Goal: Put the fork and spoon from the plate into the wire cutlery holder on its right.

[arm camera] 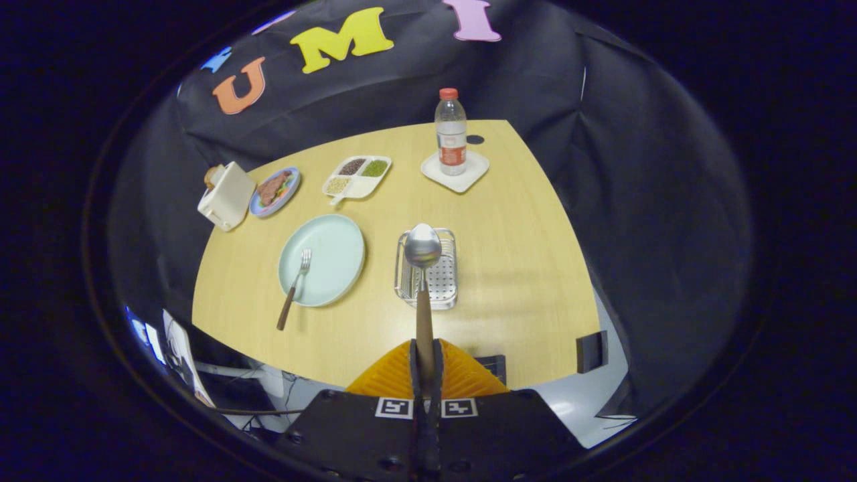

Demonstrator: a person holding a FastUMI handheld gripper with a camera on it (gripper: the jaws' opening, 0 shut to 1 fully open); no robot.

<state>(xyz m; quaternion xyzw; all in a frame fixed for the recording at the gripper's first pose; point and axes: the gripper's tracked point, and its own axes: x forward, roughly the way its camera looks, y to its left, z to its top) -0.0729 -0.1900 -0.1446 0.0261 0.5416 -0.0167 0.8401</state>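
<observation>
My gripper is shut on the wooden handle of the spoon, whose steel bowl sticks out ahead of the orange fingers. The spoon hangs high above the table, and its bowl lines up over the wire cutlery holder, a low steel basket with a perforated floor. To the left of the holder is the pale green plate. The fork lies across the plate's near left rim, tines on the plate and brown handle reaching onto the table.
At the back of the wooden table stand a water bottle on a white coaster, a divided tray of grains, a plate of food and a cream toaster. The table's near edge is just ahead of the fingers.
</observation>
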